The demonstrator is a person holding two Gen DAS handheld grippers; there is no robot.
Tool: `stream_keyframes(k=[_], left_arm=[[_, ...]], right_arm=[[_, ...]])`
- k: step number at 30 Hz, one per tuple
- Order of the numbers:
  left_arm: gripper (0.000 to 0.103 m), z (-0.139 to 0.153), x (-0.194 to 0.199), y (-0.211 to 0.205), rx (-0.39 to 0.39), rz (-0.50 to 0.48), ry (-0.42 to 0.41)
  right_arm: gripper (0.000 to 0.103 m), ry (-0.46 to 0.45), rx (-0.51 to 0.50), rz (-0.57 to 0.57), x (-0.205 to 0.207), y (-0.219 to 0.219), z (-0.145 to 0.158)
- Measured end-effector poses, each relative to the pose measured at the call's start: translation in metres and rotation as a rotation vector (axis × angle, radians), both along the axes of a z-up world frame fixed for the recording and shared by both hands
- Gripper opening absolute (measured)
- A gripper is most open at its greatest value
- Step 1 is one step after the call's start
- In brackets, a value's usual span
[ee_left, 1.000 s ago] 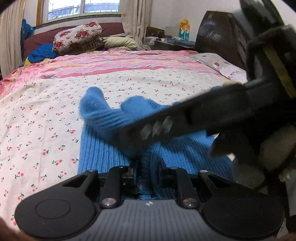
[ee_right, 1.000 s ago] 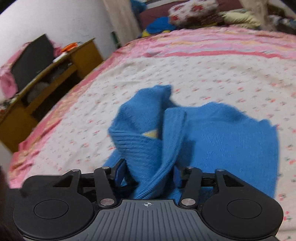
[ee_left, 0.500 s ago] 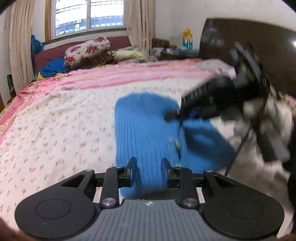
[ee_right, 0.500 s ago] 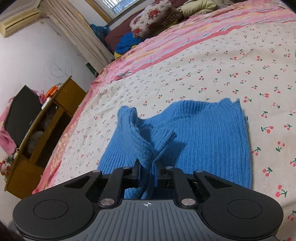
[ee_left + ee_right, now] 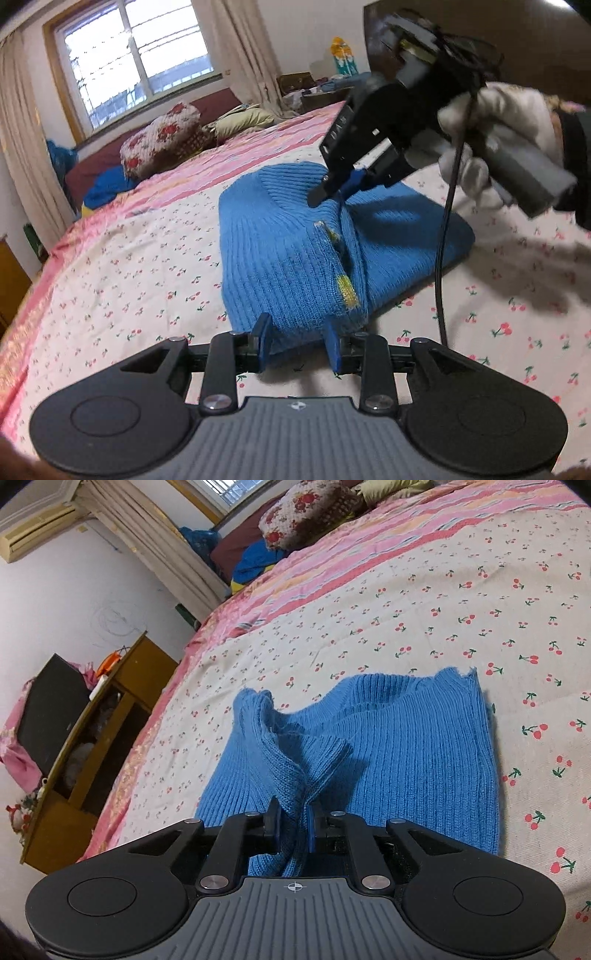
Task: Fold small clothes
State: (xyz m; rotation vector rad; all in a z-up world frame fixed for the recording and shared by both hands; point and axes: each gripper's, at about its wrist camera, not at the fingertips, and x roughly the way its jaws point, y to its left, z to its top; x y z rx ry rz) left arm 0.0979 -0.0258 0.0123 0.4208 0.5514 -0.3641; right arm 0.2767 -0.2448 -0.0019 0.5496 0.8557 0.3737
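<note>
So in the last second my left gripper (image 5: 297,341) let go of the blue sweater (image 5: 291,258). It was clamped on the knit before; at this point its fingers stood wide apart at the bottom centre of the left view, with the near folded edge just sitting between them, nothing held. The sweater lay mid-frame on the cherry-print bedspread (image 5: 122,273), doubled over, a yellow patch peeking out at the fold.

Over on the right, my right gripper (image 5: 293,829) hadn't released. Its fingers were pinched nearly closed on a bunched ridge of the sweater (image 5: 406,746), lifted a bit off the bed. Seemed to me the fold had landed and only that pinch was left to drop.
</note>
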Motion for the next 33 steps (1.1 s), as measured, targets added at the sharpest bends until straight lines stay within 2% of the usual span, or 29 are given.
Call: stream_keyframes(k=[2,7,12,15,16,19,21,27,33], left_arm=[[0.038,-0.004,-0.005,-0.004,0.047,-0.02,-0.024],[0.041,-0.006,-0.017,-0.008,0.093,-0.054,-0.051],[0.044,-0.01,-0.002,-0.017,0.109,-0.044,-0.096],[0.043,-0.014,0.006,-0.025,0.144,-0.041,-0.106],[0.039,-0.015,0.008,-0.025,0.143,-0.034,-0.1],[0.022,-0.01,0.012,-0.021,0.071,-0.015,-0.044],[0.019,-0.005,0.016,-0.017,0.022,0.005,-0.01],[0.014,0.007,0.027,-0.011,-0.112,0.04,0.094],[0.014,0.018,0.031,-0.02,-0.19,0.04,0.126]], right_arm=[[0.012,0.004,0.006,-0.001,0.0,-0.001,0.0],[0.012,0.007,0.009,0.003,0.002,-0.002,-0.001],[0.012,0.005,-0.005,0.009,0.001,0.001,0.0],[0.012,0.003,-0.008,0.008,0.001,0.001,0.001],[0.012,0.002,-0.007,0.008,0.001,0.0,0.001],[0.012,-0.001,-0.004,0.004,0.001,-0.001,0.001],[0.012,-0.002,-0.002,0.0,0.001,-0.002,0.001],[0.012,-0.012,0.009,-0.013,0.0,-0.005,0.003],[0.012,-0.045,0.011,-0.025,-0.003,-0.013,0.012]])
